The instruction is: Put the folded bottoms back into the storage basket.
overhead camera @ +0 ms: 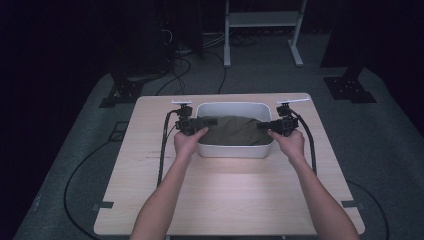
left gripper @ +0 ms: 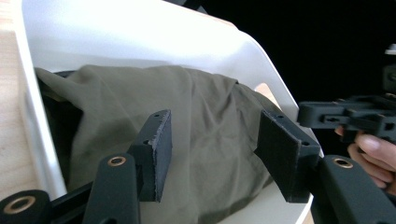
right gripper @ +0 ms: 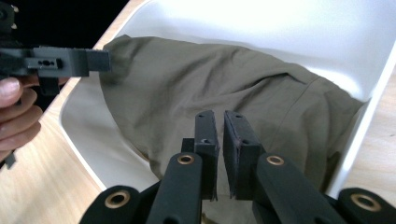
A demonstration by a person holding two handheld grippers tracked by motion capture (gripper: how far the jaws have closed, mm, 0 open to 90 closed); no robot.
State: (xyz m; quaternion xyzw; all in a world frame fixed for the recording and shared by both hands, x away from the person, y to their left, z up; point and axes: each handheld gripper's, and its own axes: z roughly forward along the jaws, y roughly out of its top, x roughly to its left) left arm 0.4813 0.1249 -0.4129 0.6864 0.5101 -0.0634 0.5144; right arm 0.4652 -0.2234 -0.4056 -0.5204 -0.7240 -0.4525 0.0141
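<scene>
**Cloth in the tub, one end let go**

Cloth [overhead camera: 234, 130], olive and crumpled, lies in the white tub [overhead camera: 234, 107] near the far edge of the table [overhead camera: 150, 200], spanning the tub from its left end to its right.

The left gripper [left gripper: 212, 156] hangs over the tub's left end with its jaws apart, the cloth behind them and not pinched. The right gripper [right gripper: 220, 140] sits at the right end, jaws drawn nearly together over the fabric.

To do this well, I judge both hands should lift straight up clear of the rim, so no fold snags and drags out.

Whether a thin fold is caught between the right jaws is hard to tell. The tub's floor is hidden beneath the cloth.
</scene>
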